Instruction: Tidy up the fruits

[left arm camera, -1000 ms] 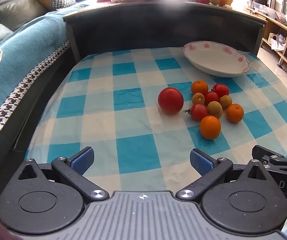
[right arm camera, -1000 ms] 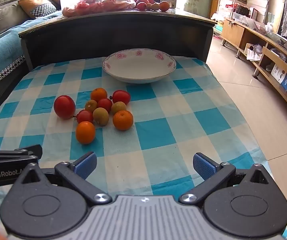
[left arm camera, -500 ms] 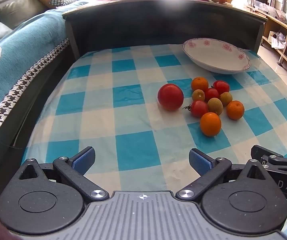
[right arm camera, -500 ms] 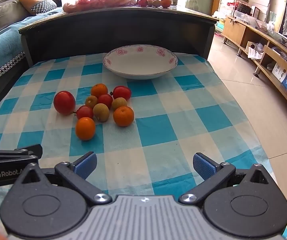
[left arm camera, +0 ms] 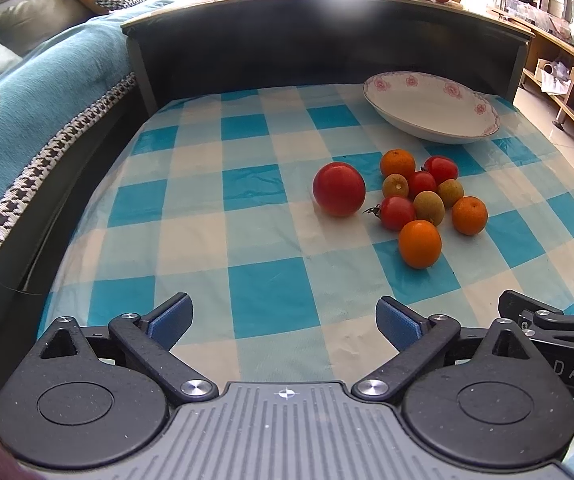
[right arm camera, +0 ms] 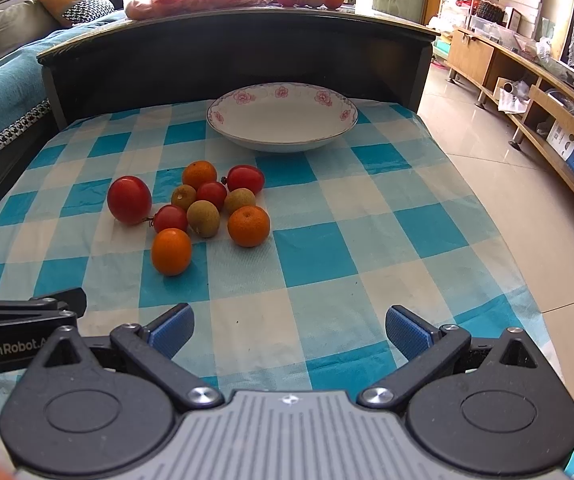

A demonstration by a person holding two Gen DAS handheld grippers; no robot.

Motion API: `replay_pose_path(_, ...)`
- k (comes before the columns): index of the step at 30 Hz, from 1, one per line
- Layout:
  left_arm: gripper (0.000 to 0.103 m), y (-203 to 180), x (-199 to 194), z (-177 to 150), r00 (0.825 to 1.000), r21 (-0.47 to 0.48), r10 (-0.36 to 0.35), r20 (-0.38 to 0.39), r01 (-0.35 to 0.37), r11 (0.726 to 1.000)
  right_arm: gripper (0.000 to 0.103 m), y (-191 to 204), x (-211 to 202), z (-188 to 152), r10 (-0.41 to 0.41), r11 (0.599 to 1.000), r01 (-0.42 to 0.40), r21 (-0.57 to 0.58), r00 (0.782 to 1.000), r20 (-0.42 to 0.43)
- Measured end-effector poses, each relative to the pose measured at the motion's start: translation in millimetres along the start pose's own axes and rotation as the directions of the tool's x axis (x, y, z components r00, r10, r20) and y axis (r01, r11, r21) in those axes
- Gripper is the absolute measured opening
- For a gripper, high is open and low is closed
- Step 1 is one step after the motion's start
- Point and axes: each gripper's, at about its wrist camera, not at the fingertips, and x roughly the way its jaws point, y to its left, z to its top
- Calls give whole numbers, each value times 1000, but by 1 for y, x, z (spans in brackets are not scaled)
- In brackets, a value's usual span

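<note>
Left wrist view: the left claw (left arm camera: 283, 318) is spread wide with nothing in it, hovering over the checkered desk (left arm camera: 215, 216). The fruit pile (left arm camera: 411, 200) sits ahead to the right, the big red tomato (left arm camera: 339, 194) on its left edge, and the empty floral bowl (left arm camera: 431, 106) is further back.

Right wrist view: the right claw (right arm camera: 289, 330) is wide open and empty too. Here the fruit pile (right arm camera: 203, 208) is ahead to the left, with the bowl (right arm camera: 283, 116) just behind it.
</note>
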Motion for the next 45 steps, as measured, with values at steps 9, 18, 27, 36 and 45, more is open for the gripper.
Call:
replay_pose_path(9,99,-1,-1,0,1000,4,2,-6,-2,1000,103,1,1,0,1,1000,-1,-1,1000,-5)
replay_pose_path(18,99,-1,-1,1,1000,4,2,-8,-2,1000,103,1,1,0,0,1000,0,-1,1000,-6)
replay_pose_path(27,99,-1,-1,1,1000,4,3,-8,-3,1000,103,1,2,-1,1,1000,-1,-1,1000,-7)
replay_pose_path(36,99,-1,-1,2,1000,4,3,-9,-3,1000,103,2,2,-2,2,1000,-2,-1,1000,-8)
replay_pose_path(45,98,-2,-1,2,1000,5,4,-10,-4,1000,103,2,3,-1,2,1000,-2,-1,1000,-10)
